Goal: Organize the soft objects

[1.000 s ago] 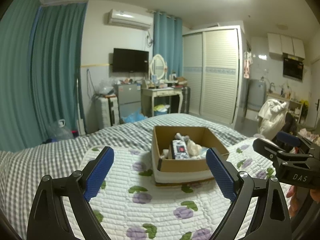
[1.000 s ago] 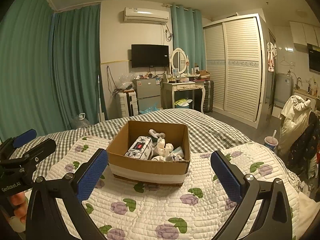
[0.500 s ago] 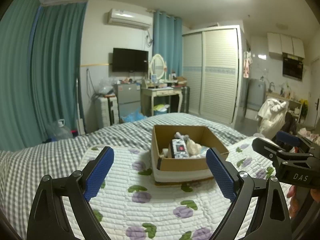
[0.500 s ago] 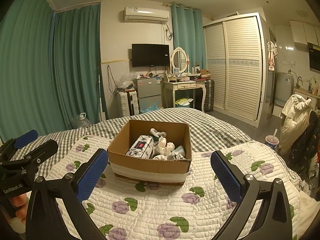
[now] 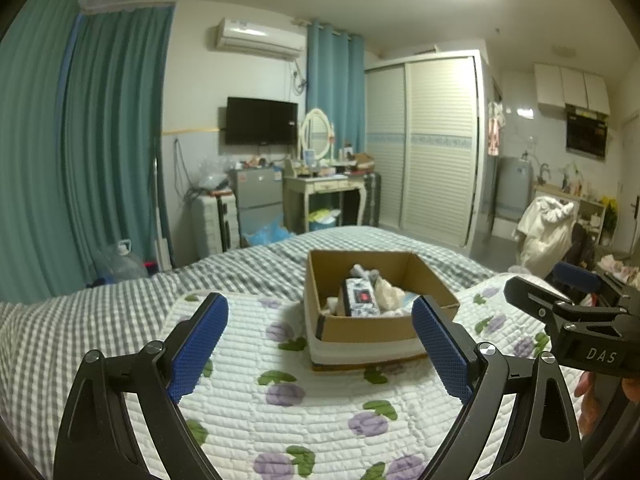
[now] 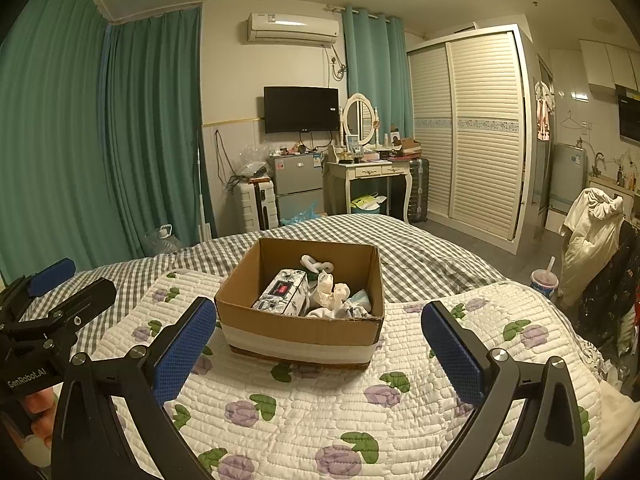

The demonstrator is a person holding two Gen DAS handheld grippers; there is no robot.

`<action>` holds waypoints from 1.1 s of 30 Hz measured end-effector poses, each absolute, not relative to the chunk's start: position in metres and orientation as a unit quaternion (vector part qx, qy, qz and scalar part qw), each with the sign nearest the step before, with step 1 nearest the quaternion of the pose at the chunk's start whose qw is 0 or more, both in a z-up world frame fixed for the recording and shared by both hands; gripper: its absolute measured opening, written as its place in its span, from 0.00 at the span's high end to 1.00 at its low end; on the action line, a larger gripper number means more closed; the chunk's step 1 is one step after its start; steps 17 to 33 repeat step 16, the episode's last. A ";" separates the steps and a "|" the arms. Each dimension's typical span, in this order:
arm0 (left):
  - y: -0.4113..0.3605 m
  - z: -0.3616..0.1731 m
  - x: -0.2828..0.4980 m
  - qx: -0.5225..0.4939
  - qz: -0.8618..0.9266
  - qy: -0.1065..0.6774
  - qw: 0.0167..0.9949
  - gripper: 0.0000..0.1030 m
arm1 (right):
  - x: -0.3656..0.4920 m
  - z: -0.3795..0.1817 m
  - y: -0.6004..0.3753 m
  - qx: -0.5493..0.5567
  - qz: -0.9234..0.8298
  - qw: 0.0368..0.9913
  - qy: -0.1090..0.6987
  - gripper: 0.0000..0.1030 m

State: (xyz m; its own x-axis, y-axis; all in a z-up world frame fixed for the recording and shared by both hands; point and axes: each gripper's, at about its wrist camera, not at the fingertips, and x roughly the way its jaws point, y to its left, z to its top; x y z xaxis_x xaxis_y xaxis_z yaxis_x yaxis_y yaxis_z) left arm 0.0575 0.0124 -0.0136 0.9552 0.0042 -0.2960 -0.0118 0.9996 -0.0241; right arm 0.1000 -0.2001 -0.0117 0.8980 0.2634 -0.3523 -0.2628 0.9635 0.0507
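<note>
An open cardboard box [image 5: 366, 326] [image 6: 300, 326] stands on a white quilt with purple flowers [image 5: 280, 400] [image 6: 320, 412] on the bed. Inside lie a patterned tissue pack [image 5: 360, 298] [image 6: 284, 292], white soft items [image 5: 390, 290] [image 6: 332, 294] and a white chain-like piece [image 6: 316, 264]. My left gripper [image 5: 320, 344] is open and empty, a little short of the box. My right gripper [image 6: 320, 352] is open and empty, also short of the box. Each gripper shows at the edge of the other's view.
The quilt lies over a grey checked bedspread [image 5: 100, 308]. Beyond the bed stand a dressing table [image 6: 368, 172], a small fridge [image 6: 296, 184], a suitcase [image 6: 256, 204] and a wardrobe [image 6: 468, 128]. A cup with a straw [image 6: 544, 280] and clothes on a chair [image 6: 592, 232] are to the right.
Both views have shifted only slightly; the box sits a touch lower in the right wrist view. Both grippers stay open and empty.
</note>
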 end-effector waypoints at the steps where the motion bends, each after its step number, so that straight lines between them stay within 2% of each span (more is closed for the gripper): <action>1: 0.012 -0.014 0.057 -0.014 0.003 0.150 0.989 0.08 | 0.100 -0.012 -0.199 0.001 0.135 0.974 0.181 0.00; 33: 0.014 -0.015 0.060 -0.013 0.001 0.157 0.988 0.08 | 0.098 -0.015 -0.201 0.003 0.134 0.974 0.184 0.00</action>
